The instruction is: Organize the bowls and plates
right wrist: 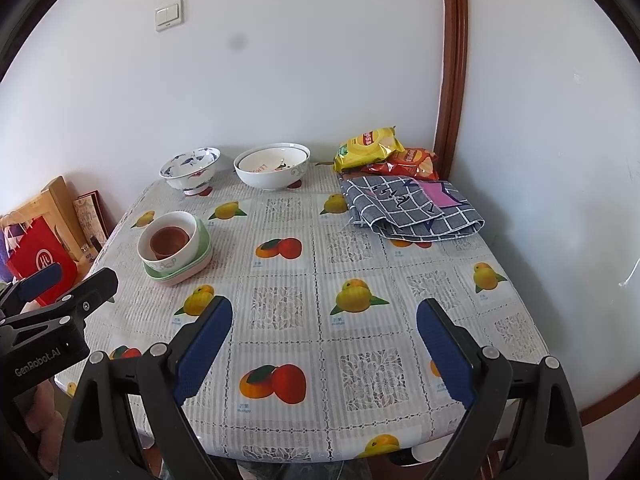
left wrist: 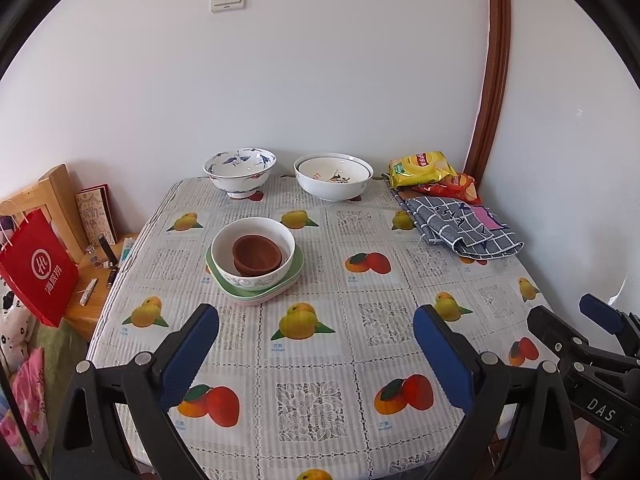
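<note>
A brown bowl [left wrist: 256, 255] sits inside a white bowl [left wrist: 253, 253], which rests on stacked green and pink plates [left wrist: 294, 271] at the table's left middle; the stack also shows in the right wrist view [right wrist: 173, 248]. A blue-patterned footed bowl [left wrist: 239, 172] and nested white bowls [left wrist: 334, 176] stand at the back by the wall. My left gripper [left wrist: 316, 354] is open and empty above the near table. My right gripper [right wrist: 324, 350] is open and empty, to the right of the left one.
Snack bags [left wrist: 424, 168] and a folded checked cloth [left wrist: 460, 226] lie at the back right. A fruit-print tablecloth [left wrist: 360, 360] covers the table. A red paper bag [left wrist: 38, 268] and a wooden chair [left wrist: 56, 200] stand left of the table.
</note>
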`<act>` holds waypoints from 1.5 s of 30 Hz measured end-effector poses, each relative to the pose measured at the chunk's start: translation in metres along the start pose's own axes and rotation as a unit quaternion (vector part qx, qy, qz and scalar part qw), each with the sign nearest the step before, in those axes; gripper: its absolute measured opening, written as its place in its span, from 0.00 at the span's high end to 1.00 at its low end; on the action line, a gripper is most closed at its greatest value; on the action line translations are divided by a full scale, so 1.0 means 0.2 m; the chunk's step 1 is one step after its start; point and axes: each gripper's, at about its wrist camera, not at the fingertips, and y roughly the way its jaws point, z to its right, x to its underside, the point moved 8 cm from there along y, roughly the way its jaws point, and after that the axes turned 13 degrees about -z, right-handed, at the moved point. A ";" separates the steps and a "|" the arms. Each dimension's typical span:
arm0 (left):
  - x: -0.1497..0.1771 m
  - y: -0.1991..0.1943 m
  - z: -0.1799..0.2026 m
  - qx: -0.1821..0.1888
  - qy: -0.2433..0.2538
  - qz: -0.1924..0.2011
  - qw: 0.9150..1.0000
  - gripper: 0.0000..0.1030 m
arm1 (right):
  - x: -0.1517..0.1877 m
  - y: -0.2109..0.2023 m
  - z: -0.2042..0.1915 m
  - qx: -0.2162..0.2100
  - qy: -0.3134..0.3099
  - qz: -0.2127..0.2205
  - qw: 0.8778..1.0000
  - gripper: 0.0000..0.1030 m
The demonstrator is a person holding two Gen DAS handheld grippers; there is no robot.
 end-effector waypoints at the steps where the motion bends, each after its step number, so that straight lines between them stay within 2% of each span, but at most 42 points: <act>1: 0.00 0.00 0.00 -0.001 -0.001 0.000 1.000 0.04 | 0.00 0.00 0.00 0.000 0.000 0.000 1.000 0.10; 45: 0.01 0.00 0.01 0.001 -0.003 -0.004 1.000 0.04 | 0.00 -0.02 0.00 -0.003 0.003 0.003 1.000 0.10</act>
